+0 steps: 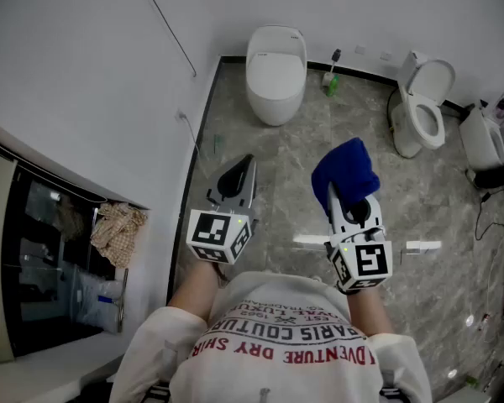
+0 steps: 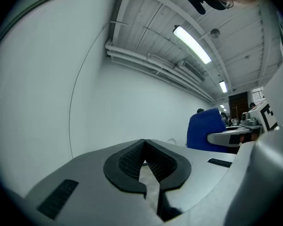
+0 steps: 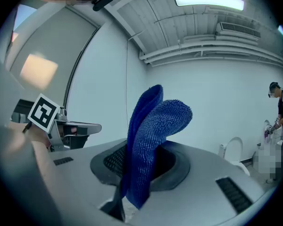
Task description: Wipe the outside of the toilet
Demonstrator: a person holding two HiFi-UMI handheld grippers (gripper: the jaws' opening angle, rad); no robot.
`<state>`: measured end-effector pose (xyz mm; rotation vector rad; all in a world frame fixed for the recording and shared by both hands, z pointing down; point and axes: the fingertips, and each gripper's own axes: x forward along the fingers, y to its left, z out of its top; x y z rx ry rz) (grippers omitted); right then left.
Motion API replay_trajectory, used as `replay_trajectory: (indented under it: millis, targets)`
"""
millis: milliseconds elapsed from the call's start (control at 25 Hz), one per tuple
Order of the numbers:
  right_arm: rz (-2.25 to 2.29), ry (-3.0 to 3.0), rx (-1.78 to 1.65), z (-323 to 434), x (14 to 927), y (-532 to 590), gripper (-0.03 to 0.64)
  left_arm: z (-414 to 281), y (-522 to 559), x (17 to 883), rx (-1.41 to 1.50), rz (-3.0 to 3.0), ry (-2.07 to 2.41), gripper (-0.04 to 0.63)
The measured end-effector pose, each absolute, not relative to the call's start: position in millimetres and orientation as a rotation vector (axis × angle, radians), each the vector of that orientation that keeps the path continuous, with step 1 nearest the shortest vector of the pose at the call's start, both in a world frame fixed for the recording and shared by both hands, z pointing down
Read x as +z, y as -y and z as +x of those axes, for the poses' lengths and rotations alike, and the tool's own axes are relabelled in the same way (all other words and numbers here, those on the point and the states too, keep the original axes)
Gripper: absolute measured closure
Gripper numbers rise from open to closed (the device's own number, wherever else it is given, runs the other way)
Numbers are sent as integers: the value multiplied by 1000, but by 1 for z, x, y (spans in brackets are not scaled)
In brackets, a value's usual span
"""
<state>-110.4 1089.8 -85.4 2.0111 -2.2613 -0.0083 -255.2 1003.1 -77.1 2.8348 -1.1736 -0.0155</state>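
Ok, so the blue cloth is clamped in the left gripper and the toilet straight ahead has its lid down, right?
Not the left: the right gripper view shows the blue cloth clamped in the right gripper; the left gripper is shut on nothing. The toilet straight ahead does have its lid down.

The person wears a white short-sleeved T-shirt (image 1: 273,305) with curved rows of red printed lettering (image 1: 286,342). The grey plastic left gripper (image 1: 245,163) and the grey plastic right gripper (image 1: 336,196) each carry 1 white cube with black square markers and a small green light: the left cube (image 1: 219,235) and the right cube (image 1: 365,263). Black ribbed pads (image 2: 132,160) line the 2 tapered fingers.
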Motion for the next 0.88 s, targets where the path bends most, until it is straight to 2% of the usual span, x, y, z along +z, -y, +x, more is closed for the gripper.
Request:
replay_trajectory:
  millis: [880]
  targets:
    - [2017, 2293, 95, -128, -63, -1059, 531, -291, -977, -52, 5, 2751, 1188, 589]
